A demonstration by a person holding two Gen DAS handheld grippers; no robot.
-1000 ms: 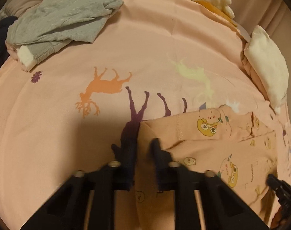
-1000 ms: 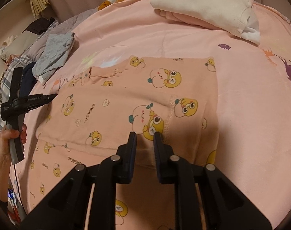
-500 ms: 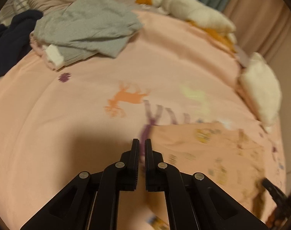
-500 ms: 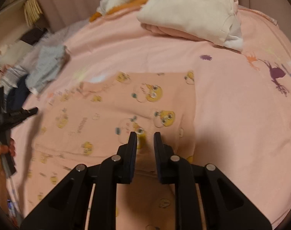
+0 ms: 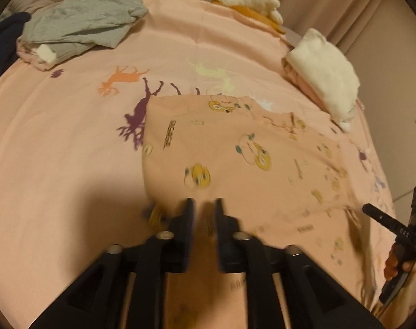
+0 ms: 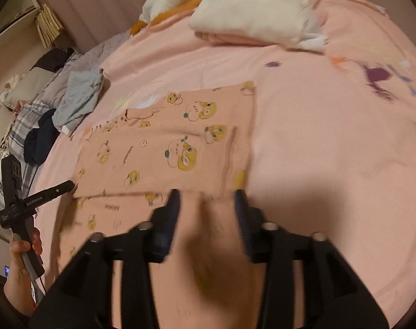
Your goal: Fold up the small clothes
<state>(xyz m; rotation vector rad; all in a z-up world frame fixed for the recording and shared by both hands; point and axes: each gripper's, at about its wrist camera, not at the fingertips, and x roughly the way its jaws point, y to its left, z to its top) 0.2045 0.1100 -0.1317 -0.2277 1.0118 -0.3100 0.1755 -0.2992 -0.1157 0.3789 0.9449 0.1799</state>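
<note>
Printed shirt [image 6: 164, 148] lies part-folded on the bed [image 6: 317, 164], just below the white stack [image 6: 257, 5]. Right gripper [image 6: 206, 200] fingers spread, left gripper [image 5: 204, 208] narrowly parted, both empty. Pinch the near hem evenly, then fold toward the stack.

Matt printed cloth garment [image 5: 235, 148]

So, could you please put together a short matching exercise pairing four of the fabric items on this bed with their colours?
Items:
1. crumpled top
2. folded stack's top garment
3. cartoon-print garment
4. bundle beside the crumpled top

Colours:
A. peach with yellow characters
B. dark navy
C. grey
D. cream white

Pairs: 1-C, 2-D, 3-A, 4-B
</note>
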